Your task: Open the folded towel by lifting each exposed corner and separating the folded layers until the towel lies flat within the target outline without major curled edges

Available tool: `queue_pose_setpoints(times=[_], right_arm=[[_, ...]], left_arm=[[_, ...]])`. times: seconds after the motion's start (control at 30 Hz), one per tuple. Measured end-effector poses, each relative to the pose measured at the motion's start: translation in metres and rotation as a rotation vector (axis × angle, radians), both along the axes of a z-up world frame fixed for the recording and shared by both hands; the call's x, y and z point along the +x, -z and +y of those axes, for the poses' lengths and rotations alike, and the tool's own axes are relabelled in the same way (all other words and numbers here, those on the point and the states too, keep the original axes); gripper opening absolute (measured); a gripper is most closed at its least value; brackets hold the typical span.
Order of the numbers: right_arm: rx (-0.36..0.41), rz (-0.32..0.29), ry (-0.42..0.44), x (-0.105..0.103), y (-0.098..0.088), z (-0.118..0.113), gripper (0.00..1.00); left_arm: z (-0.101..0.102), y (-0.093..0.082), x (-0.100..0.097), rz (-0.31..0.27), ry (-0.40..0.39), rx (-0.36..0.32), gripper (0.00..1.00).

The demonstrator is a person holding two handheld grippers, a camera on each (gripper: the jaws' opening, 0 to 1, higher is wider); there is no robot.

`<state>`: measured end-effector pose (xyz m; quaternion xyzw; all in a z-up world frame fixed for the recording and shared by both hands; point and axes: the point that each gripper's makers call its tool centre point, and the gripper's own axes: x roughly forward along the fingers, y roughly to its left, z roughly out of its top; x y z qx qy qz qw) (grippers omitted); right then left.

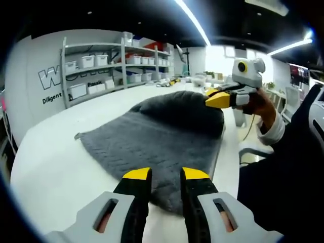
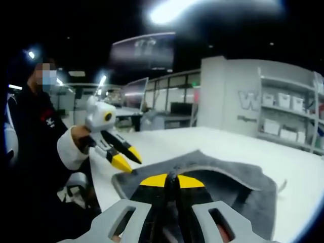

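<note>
The grey towel (image 1: 157,139) is spread on the white tabletop (image 1: 55,167), one corner pinched and raised by the closed right tongs (image 1: 218,98). The left tongs (image 1: 166,174) are held open at the near edge. If the lifted corner is pulled unevenly, the towel could be dragged or left curled.

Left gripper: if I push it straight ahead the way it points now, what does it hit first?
Most likely the gray towel: the left gripper sits open over its near edge, aimed across the cloth. Depth is unclear.

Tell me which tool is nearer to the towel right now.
Right. The right tool is shut on the raised fold of the grey towel, touching it. The left tool is open, hovering just above the towel's near edge.
</note>
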<state>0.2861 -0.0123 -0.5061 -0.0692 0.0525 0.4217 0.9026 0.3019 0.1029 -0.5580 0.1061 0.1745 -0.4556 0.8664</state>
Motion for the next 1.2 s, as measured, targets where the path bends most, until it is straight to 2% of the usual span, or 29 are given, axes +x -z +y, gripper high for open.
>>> queue_pose_setpoints(times=[0.53, 0.9, 1.2], right_arm=[[0.001, -0.011, -0.068, -0.015, 0.005, 0.034, 0.02], [-0.031, -0.004, -0.122, -0.026, 0.018, 0.060, 0.02], [-0.086, -0.006, -0.153, -0.033, 0.034, 0.077, 0.04]], left_arm=[[0.001, -0.020, 0.002, -0.020, -0.015, -0.103, 0.19], [0.003, -0.027, 0.005, -0.016, -0.031, -0.156, 0.16], [-0.004, -0.028, 0.001, 0.003, -0.002, -0.180, 0.16]])
